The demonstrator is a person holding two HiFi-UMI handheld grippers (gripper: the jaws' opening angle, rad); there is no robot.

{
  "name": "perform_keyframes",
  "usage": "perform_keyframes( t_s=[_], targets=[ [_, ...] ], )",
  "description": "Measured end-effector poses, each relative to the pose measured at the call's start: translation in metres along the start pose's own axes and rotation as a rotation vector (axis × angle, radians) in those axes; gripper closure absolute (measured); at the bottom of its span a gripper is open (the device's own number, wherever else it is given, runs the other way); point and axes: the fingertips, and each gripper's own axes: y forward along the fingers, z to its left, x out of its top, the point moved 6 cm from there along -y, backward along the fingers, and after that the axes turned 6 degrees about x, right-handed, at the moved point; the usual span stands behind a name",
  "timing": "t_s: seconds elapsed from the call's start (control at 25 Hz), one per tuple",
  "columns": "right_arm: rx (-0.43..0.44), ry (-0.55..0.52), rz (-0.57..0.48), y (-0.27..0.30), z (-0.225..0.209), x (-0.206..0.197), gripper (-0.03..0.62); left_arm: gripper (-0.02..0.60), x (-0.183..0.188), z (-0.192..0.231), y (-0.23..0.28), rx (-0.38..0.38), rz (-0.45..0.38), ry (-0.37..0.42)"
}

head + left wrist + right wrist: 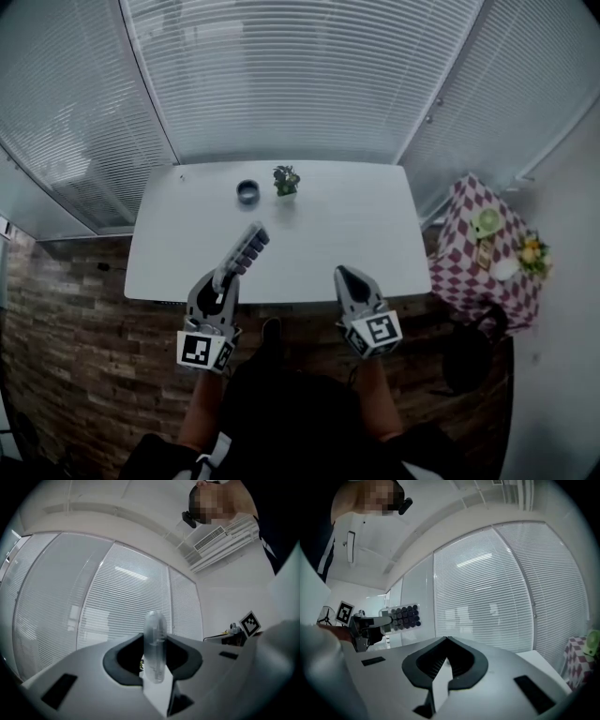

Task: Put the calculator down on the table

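My left gripper (224,279) is shut on the near end of a grey calculator (248,247) with dark keys. It holds the calculator in the air over the front edge of the white table (356,220). In the left gripper view the calculator (154,645) stands edge-on between the jaws. The right gripper view shows the calculator's (404,616) key face at the left, carried by the left gripper (370,626). To the right, my right gripper (343,275) is shut with nothing in it, its tips (446,638) meeting over the table's front edge.
A small potted plant (286,180) and a dark round cup (247,191) stand at the table's far side. A side table with a checked cloth (483,253) and small items is at the right. Window blinds wall in the far side. The floor is brick-patterned.
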Motion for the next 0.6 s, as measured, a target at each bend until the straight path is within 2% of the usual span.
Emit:
perform_keyframes(
  t_s=[0.36, 0.6],
  targets=[
    [-0.035, -0.038, 0.01, 0.037, -0.028, 0.006, 0.588, 0.48, -0.006, 0.023, 0.048, -0.017, 0.017, -0.024],
    [-0.072, -0.009, -0.003, 0.057, -0.038, 0.009, 0.588, 0.48, -0.005, 0.037, 0.075, -0.049, 0.022, -0.027]
  ],
)
